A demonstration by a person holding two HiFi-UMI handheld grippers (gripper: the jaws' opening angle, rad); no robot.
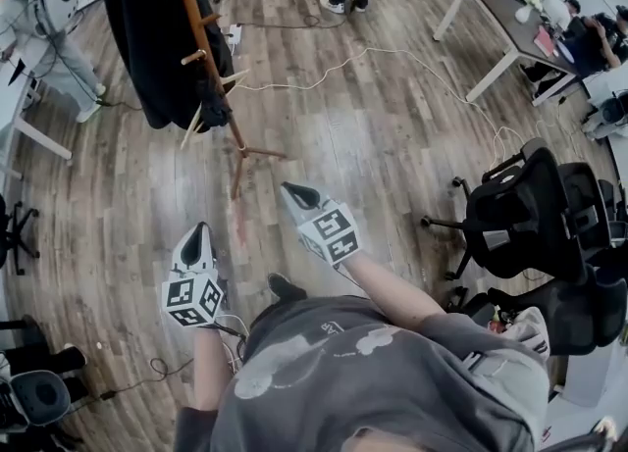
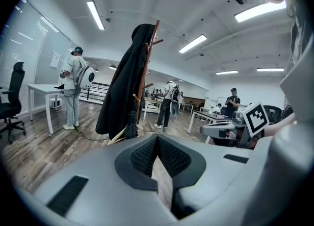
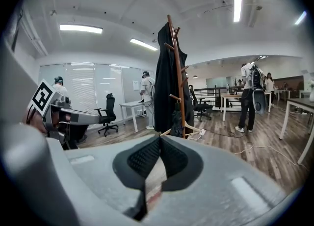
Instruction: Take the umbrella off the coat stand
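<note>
The coat stand [image 1: 208,43] is cut off at its top by the upper edge of the head view. The umbrella [image 1: 212,107] is caught there only as a dark bundle low against the post, half buried under the hem of the black coat [image 1: 147,28]. Far more is given by the gripper views, where the top pegs are shown. In the left gripper view the stand [image 2: 148,63] is draped by the coat [image 2: 122,92], and the folded umbrella [image 2: 131,124] is seen hung low beside the post, its pale crook handle just made out. In the right gripper view the same umbrella [image 3: 176,119] is found beneath the coat [image 3: 164,73]. Which peg bears it cannot be told. The left gripper [image 1: 199,234] and the right gripper [image 1: 291,192] are held over the wood floor [image 1: 392,126], well apart from the stand. Each pair of jaws is seen clenched, pad against pad, with nothing between. Only square markers are carried on the cubes, and the print on the grey shirt [image 1: 334,342] is too blurred to be read.
</note>
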